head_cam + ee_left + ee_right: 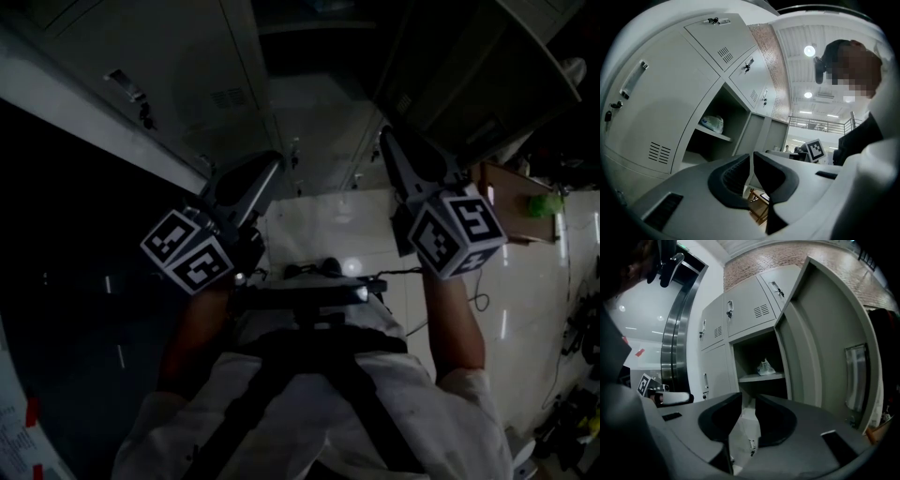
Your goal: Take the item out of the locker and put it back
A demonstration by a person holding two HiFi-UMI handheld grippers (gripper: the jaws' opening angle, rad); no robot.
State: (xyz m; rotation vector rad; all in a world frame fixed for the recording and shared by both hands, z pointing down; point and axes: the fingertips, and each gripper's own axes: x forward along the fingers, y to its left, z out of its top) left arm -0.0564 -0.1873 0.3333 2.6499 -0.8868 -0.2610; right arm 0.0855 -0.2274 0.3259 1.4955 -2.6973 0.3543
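A small white plastic-wrapped item (765, 367) lies on the shelf (761, 377) of the open locker compartment, a good way beyond my right gripper (749, 401). That gripper's jaws stand apart with nothing between them. The left gripper view shows the same item (712, 123) on its shelf, up and to the left of my left gripper (751, 157), whose jaws are shut with nothing in them. In the dim head view both grippers, left (272, 169) and right (384, 136), are raised toward the lockers.
The open locker door (820, 333) swings out on the right of the compartment. Closed grey locker doors (656, 108) with keys surround it. A wooden piece of furniture (511, 202) stands on the tiled floor to the right. The right gripper's marker cube (814, 150) shows in the left gripper view.
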